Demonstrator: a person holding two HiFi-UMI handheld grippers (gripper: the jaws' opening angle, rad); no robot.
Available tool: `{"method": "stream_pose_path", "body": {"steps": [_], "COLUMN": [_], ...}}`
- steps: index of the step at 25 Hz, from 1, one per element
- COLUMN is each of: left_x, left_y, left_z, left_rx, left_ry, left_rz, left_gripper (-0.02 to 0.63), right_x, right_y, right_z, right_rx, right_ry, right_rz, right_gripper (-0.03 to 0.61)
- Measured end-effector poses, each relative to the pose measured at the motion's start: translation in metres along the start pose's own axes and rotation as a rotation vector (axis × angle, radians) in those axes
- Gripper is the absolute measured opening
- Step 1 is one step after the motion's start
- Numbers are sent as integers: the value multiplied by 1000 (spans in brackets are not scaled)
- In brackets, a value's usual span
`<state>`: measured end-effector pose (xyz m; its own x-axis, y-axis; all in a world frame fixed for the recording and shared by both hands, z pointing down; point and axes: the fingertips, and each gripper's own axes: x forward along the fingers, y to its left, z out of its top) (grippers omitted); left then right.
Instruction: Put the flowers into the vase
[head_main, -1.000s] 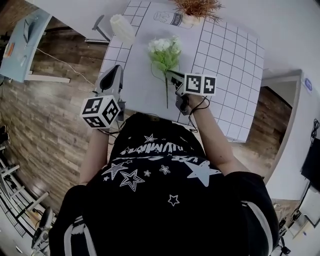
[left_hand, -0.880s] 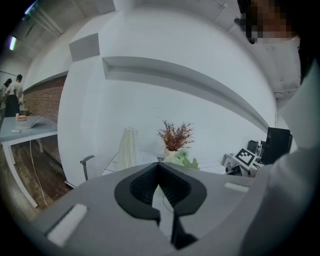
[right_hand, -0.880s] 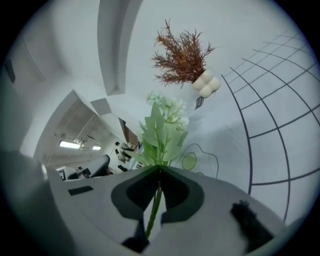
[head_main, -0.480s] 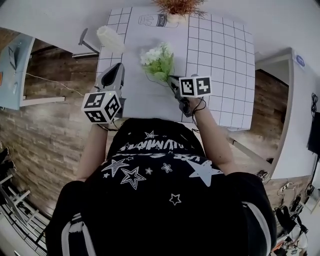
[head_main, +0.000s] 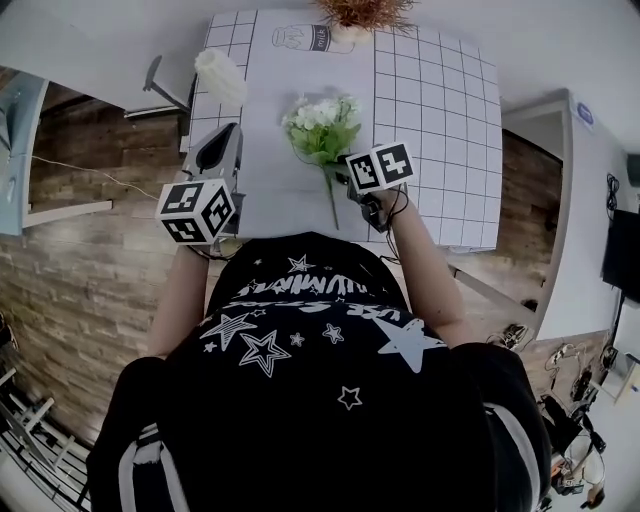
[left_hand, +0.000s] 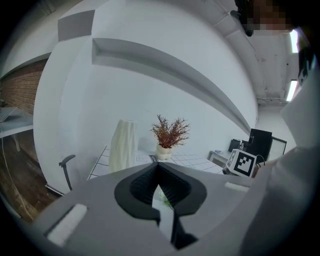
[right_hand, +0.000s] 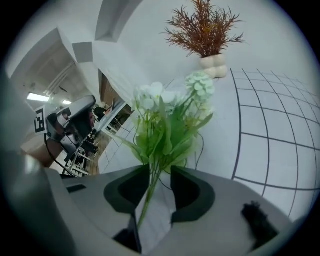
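A bunch of white flowers with green leaves (head_main: 322, 122) lies on the white table (head_main: 280, 190), its stem pointing toward the person. My right gripper (head_main: 346, 162) is at the stem just below the leaves. In the right gripper view the stem (right_hand: 148, 196) runs between the jaws of the right gripper (right_hand: 160, 176), which have just been opening and stand apart, not pressing on it. The ribbed white vase (head_main: 220, 76) stands at the table's far left, also seen as the vase (left_hand: 123, 145). My left gripper (head_main: 221, 137) hovers short of it, shut and empty.
A small white pot with a reddish dry plant (head_main: 352, 14) stands at the table's far edge; the left gripper view shows that plant (left_hand: 170, 134) too. A grid mat (head_main: 435, 120) covers the right side. A chair (head_main: 160, 82) stands left of the table.
The right gripper has tipped down with the flowers and its jaws have parted, so the stem now lies loose between them. The left gripper has drifted a little toward the vase.
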<state>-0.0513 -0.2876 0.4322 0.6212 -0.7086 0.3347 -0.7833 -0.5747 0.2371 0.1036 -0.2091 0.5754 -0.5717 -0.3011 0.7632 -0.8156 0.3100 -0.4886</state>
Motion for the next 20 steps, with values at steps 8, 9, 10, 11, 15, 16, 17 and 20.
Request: {"method": "stream_pose_path", "body": {"steps": [8,9,10,11,15,16,17,20], "left_x": [-6,-6,-7,-8,-11,-11,-11,-9], "left_y": [26,30,33,37,50,52,54,59], "left_z": [-3,-4,-4,-3,-3,-4,-5,-9], "left_rx": [-50,-52,-54,-56,-63,-63,-62,-62], "left_ry": [-16,-16,-16,-17,-17,-15,-12,2], "left_rz": [-19,-23,-27,-30,-43,-49,-55,-81], "left_gripper": [9,9,9,9,9,9,9,9], "right_x": [20,22,25,26,23,21,18,13], "right_y": [19,24,29,32,34,33,32,31], "right_z": [1,1,1,0,-4,-6,-9,-17], "right_rx": [50,53,53,53,95,111,126,168], "right_ry": [68,76,85,93,80,73,68,56], "right_rz": [-36,-34,-35,-42,-97,-107,-117,-132], "right_gripper": [195,196,196,196,196,196,196,196]}}
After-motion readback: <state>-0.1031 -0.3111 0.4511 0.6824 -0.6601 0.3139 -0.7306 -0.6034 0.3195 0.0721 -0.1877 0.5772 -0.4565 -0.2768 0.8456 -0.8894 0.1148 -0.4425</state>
